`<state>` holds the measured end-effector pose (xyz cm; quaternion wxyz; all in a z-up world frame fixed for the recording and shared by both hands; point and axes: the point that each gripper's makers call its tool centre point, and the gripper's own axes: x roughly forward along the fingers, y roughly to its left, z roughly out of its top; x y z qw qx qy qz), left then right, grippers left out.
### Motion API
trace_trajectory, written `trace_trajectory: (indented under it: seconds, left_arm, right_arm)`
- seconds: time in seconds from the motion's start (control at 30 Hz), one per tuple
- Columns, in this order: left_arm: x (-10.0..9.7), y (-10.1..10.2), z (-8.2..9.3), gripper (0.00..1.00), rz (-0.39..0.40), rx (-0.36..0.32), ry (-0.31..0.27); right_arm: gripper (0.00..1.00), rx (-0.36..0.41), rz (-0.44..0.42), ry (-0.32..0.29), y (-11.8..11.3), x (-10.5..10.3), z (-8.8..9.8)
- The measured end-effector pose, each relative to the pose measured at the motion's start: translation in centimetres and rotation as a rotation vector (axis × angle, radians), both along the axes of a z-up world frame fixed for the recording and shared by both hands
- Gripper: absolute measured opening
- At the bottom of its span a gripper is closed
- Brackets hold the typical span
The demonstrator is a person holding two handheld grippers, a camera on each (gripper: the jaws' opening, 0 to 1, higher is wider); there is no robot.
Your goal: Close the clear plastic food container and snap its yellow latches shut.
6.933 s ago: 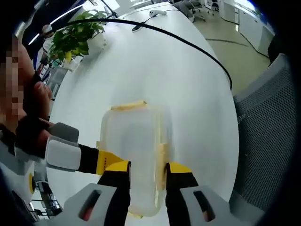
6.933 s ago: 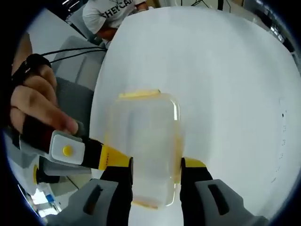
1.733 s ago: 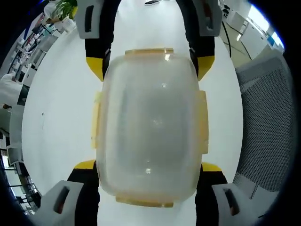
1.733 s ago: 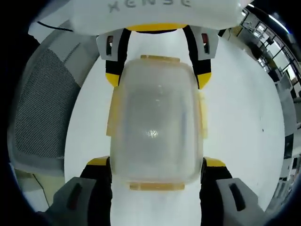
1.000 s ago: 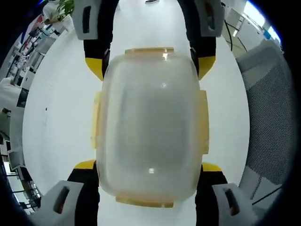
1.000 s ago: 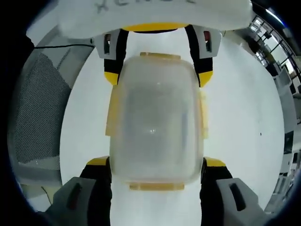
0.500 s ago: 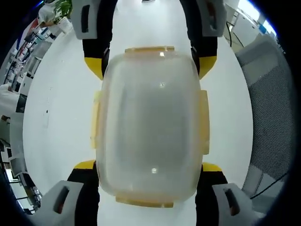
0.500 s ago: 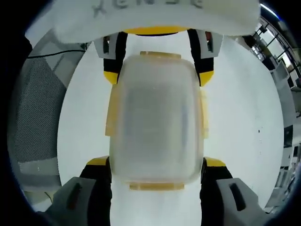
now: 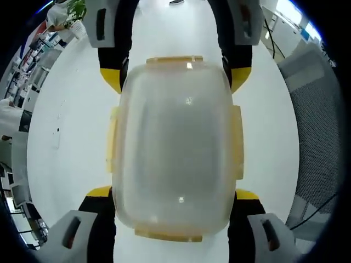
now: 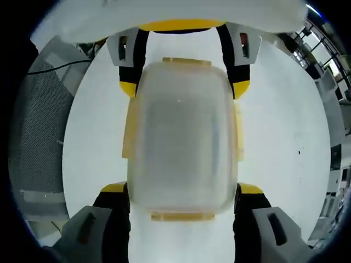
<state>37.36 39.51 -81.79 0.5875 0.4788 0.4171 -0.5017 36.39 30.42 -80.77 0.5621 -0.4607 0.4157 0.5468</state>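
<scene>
The clear plastic food container (image 9: 175,142) has its lid on, and yellow latches (image 9: 111,139) lie flat along its sides and ends. My left gripper (image 9: 173,194) is shut on its near end, one jaw on each long side. My right gripper (image 9: 175,76) comes in from the top of the left gripper view and clamps the far end. In the right gripper view the same container (image 10: 181,137) sits between my right gripper (image 10: 181,192) below and my left gripper (image 10: 184,82) above, with a side latch (image 10: 238,134) lying against the wall.
A white table (image 9: 66,126) lies under the container. A grey mesh chair (image 9: 318,137) stands beside the table, also in the right gripper view as the chair (image 10: 38,126). A potted plant (image 9: 77,8) sits at the table's far end. A black cable (image 10: 60,67) crosses the chair.
Since the oldest frames both grippers have come onto the container from opposite ends. Over the last second the grip is the same; only the background drifts slightly.
</scene>
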Motion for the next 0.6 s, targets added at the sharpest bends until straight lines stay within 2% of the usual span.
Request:
trace_trajectory:
  seconds: [0.3, 0.6]
  left_arm:
    - [2.0, 0.1, 0.1, 0.83, -0.007, 0.009, 0.002]
    - [3.3, 0.1, 0.1, 0.83, -0.017, 0.004, 0.000]
  right_arm:
    - [0.75, 0.006, -0.008, 0.000, 0.1, 2.0, 0.0]
    - [0.75, 0.003, -0.019, 0.000, 0.1, 3.2, 0.0]
